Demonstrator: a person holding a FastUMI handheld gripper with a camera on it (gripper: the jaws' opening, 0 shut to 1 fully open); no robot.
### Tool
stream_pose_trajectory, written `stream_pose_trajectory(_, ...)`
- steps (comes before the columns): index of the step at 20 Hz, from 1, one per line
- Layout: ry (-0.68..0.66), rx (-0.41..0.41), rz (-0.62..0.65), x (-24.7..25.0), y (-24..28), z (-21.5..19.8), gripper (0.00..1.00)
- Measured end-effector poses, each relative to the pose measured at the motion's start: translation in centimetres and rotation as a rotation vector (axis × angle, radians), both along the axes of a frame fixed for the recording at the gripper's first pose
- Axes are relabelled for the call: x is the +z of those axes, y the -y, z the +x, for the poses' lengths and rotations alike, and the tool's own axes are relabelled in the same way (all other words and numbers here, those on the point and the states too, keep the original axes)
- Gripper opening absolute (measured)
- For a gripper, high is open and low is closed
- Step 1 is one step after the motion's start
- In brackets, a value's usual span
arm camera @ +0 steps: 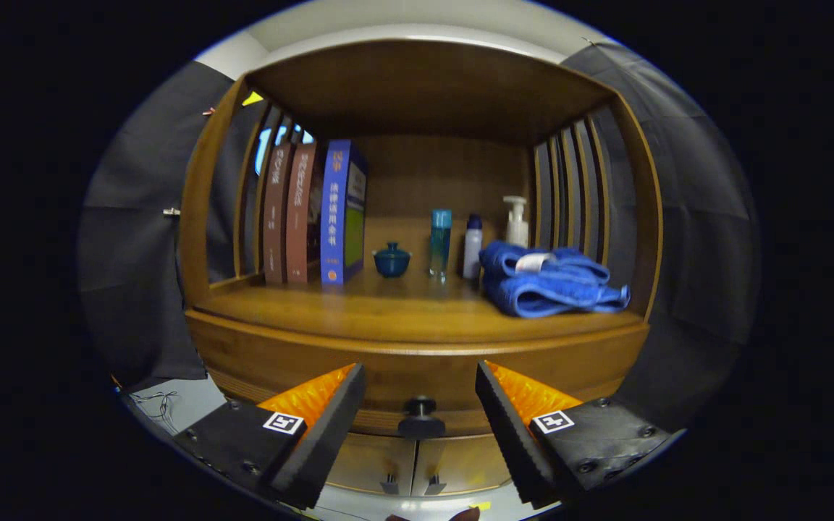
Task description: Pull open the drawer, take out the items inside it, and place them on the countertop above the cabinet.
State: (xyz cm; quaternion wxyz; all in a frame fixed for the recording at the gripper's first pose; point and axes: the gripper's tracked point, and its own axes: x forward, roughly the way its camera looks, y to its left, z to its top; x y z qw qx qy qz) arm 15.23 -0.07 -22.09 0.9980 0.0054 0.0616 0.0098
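The gripper (420,394) stands with its jaws wide apart and nothing held, the two fingers spread to either side of the drawer knob (420,417). That small dark knob sits on the drawer (417,369) front, midway between the fingertips and a little beyond them — not yet touched, as far as can be told. The drawer looks closed, so its contents are hidden.

The knob is the place to take hold: it appears hard and rounded with a narrow neck, so a squeeze from both sides should seat firmly, though a smooth round head could slip if gripped off-centre. The wooden drawer is likely stiff and moderately heavy; a straight pull toward the near side seems best.

Above it, the countertop (388,311) is polished wood. Books (316,213) stand at the far left, a small blue lidded pot (392,260) and three bottles (469,242) at the back, a folded blue towel (551,282) on the right — the near middle looks free for setting things down. Below the drawer, two cabinet doors (410,463) meet.
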Motion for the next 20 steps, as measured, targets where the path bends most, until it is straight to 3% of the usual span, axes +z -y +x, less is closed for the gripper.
stream_pose_trajectory(3,-0.038,0.009,0.017,-2.3,-0.5,1.0,0.98)
stream_pose_trajectory(8,-0.064,0.001,0.038,-3.7,-0.2,1.7,0.53)
stream_pose_trajectory(17,-0.076,0.006,0.053,-4.6,-0.2,1.6,0.52)
stream_pose_trajectory(20,-0.068,0.009,0.023,-4.8,-0.1,1.6,0.32)
